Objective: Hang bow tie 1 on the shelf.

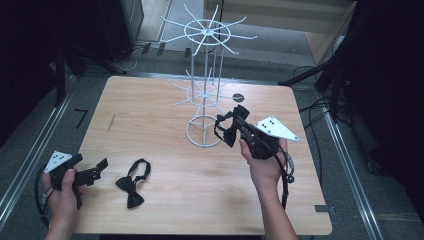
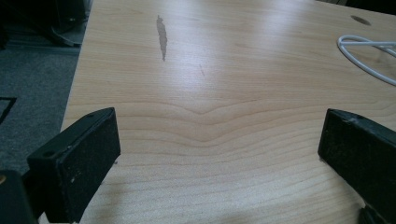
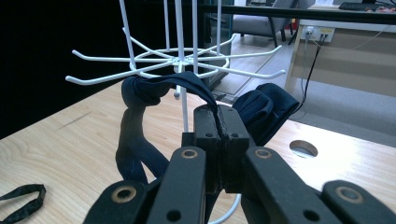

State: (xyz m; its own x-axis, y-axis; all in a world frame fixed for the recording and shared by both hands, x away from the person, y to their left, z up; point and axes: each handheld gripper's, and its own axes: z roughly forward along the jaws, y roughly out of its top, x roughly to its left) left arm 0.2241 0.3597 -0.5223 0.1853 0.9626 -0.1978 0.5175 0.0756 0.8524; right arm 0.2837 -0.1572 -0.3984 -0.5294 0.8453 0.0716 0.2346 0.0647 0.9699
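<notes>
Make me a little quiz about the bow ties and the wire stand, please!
1. True or false: the right gripper is clamped on a bow tie.
2. Where is the second bow tie? A) hanging on the white wire rack B) lying on the table C) in the left gripper
3. Fill in: the left gripper's jaws stand wide ____.

Key: 1 true. 2 B. 3 open; in the left gripper view only bare wood lies between them.
</notes>
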